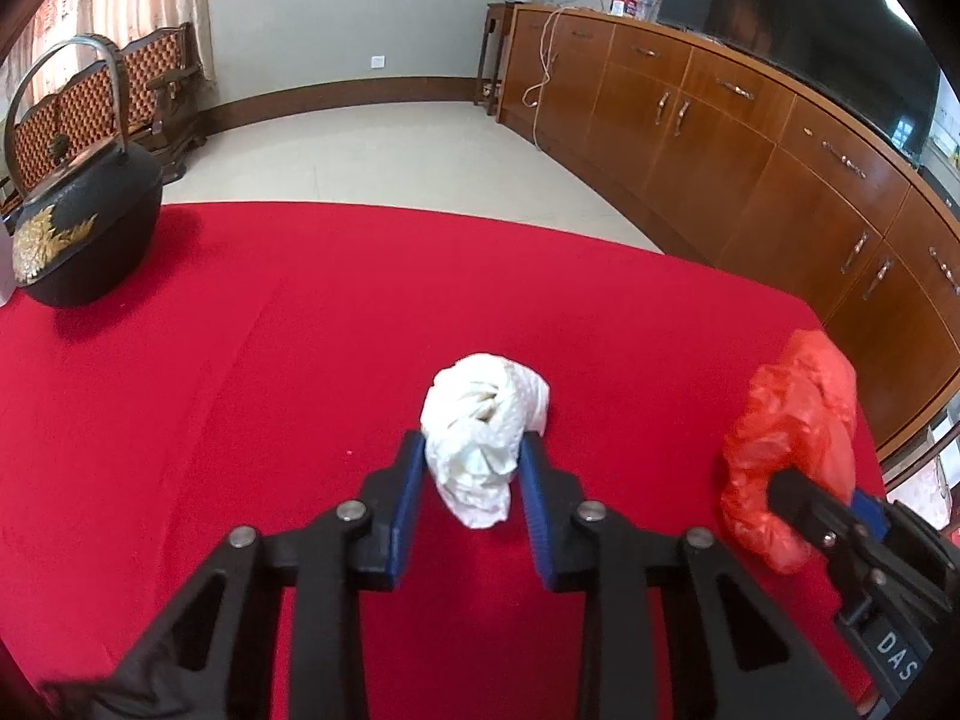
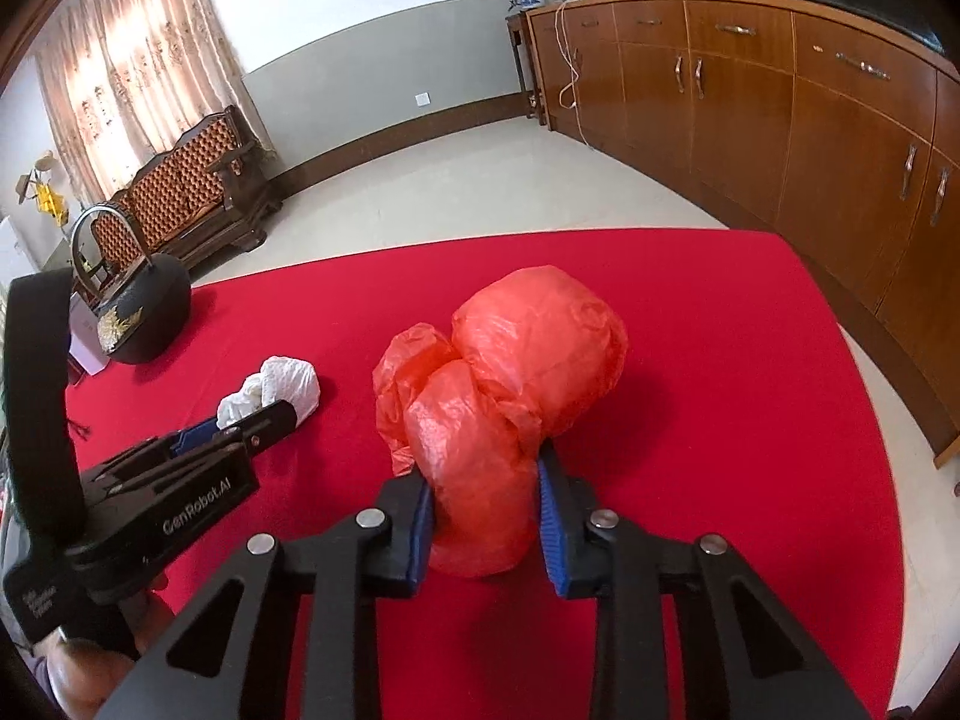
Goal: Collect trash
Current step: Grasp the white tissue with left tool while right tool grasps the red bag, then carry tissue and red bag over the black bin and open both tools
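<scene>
Now, from your left wrist camera, your left gripper has its blue pads pressed on either side of a crumpled white paper wad, which lies on the red tablecloth near the middle of the table. Off to the right, your right gripper pokes in from the edge, buried in a crumpled red plastic bag near the table's right rim. A black cast-iron kettle with a gold leaf pattern stands well apart at the far left corner.

Over on your right wrist camera, your right gripper pinches the neck of the red plastic bag; the blue pads squeeze its lower bulge while the puffed upper part swells out beyond the fingertips. To the left, your left gripper sits at the white paper wad, low on the cloth. The kettle stands behind them, and wooden cabinets line the wall to the right.
</scene>
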{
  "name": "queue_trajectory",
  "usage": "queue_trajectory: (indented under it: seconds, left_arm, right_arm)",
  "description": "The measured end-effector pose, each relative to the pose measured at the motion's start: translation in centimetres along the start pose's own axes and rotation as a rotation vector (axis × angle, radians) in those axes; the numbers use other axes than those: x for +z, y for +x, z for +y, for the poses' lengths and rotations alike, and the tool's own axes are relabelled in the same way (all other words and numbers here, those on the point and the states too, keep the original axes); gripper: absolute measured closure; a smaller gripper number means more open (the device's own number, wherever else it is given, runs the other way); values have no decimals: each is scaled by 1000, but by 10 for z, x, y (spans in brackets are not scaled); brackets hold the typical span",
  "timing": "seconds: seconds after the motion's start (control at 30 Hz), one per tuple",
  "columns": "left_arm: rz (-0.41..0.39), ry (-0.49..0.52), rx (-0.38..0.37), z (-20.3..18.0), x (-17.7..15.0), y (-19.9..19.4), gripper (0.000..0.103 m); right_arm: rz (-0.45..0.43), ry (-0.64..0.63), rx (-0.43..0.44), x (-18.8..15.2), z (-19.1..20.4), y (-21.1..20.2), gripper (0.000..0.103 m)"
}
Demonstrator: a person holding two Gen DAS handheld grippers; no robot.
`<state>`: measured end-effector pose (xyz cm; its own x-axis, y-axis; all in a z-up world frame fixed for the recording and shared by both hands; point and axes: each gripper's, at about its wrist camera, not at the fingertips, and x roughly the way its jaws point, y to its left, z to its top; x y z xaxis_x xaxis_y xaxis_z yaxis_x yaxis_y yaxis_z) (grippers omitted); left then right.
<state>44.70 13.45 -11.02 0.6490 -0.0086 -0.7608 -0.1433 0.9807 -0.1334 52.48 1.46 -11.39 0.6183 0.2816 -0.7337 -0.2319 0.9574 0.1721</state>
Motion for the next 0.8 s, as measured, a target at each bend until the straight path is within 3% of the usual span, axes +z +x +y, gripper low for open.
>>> queue_trajectory:
  seconds: [0.3, 0.8]
  left_arm:
    - [-17, 10, -36, -7, -24, -43, 73]
    - [-22, 62, -119, -47, -90, -138, 73]
  right_arm:
    - [-2, 12, 8, -20, -8, -35, 72]
    - [-6, 24, -36, -113, -38, -164, 72]
